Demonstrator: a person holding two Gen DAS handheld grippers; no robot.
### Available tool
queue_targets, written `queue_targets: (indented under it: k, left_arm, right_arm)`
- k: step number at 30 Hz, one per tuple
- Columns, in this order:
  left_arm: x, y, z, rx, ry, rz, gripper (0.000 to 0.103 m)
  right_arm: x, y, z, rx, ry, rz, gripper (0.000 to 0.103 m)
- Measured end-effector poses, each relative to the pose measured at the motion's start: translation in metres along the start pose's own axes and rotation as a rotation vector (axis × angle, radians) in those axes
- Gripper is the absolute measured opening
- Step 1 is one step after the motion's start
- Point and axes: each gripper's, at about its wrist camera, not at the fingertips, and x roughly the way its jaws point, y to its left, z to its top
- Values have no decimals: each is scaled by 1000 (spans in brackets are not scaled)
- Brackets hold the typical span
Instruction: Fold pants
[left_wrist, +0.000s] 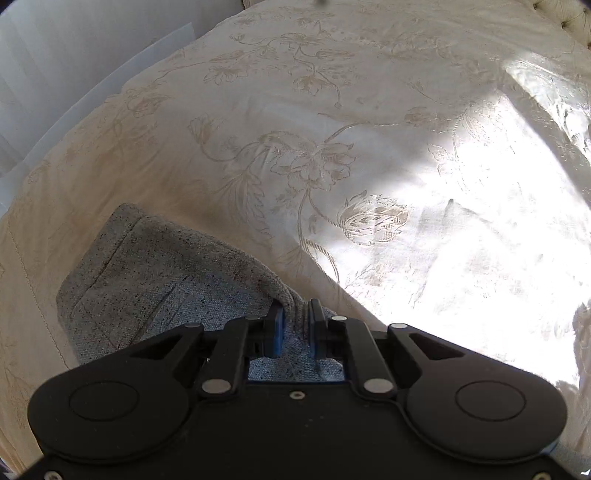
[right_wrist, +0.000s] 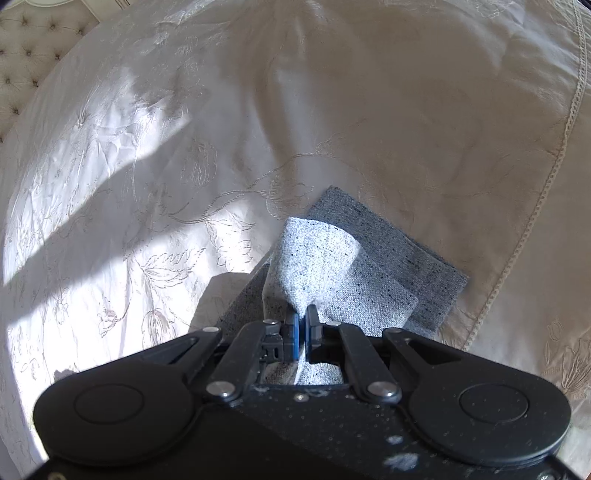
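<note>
The bed (left_wrist: 332, 110) is carrying the grey pants (left_wrist: 147, 280), lying at seven o'clock in the left view. Soft, limp knit, probably sagging, so edges are suiting best. Left hand-held gripper (left_wrist: 296, 314) and right hand-held gripper (right_wrist: 302, 317) are each pinching bunched cloth.

We found no readable text, label, brand, number or sign in either view; the bedspread (left_wrist: 332, 110) carried only an embroidered floral pattern, no lettering.
</note>
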Motion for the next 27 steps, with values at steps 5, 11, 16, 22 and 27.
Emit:
queue_targets:
  k: [5,11,16,22,27]
  left_arm:
    - [4,-2,-6,19,-2,7,18]
    - [-16,4,-23,61,-33,-24,18]
    - [-7,-3,-20,73,-28,-15,18]
    - [20,-23,-16,84,-14,41,20]
    - [29,-30,-16,91,-24,70,24]
  right_arm:
    - [-8,-7,0,43,-4,22,4]
    - [-96,-47,-33,126,-64,-44,4]
    - [-102,-30,-32,103,-129,-125,4]
    - [-5,22,4,-66,-67,-40,17]
    - [-17,29,9,-217,-140,35,25]
